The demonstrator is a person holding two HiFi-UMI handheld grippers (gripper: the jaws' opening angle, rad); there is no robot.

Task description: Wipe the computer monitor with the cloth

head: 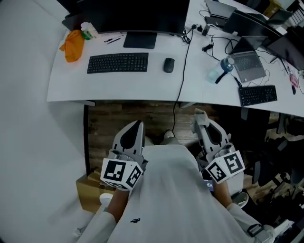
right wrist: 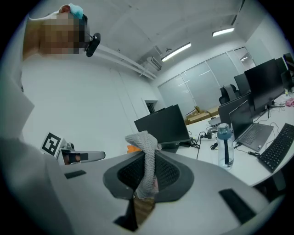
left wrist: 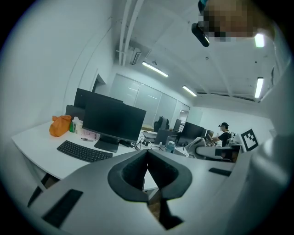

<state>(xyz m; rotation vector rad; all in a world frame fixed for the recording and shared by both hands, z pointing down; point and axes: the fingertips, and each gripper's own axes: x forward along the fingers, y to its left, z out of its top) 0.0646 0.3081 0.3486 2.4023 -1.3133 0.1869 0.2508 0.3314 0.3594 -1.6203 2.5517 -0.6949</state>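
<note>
cloth (right wrist: 147,158) sits clamped in the right hand-held gripper (right wrist: 145,153), left hand-held gripper (left wrist: 147,158) closed empty, so i'd reach well forward and wipe the monitor (head: 137,14) lightly.

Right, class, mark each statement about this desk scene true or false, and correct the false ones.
1. The right tool is shut on the grey cloth. True.
2. The left tool grips the mouse. False: it is shut on nothing; the mouse lies on the desk beside the keyboard.
3. The grey cloth touches the monitor. False: it is held well short of it.
4. The orange bag sits left of the keyboard. True.
</note>
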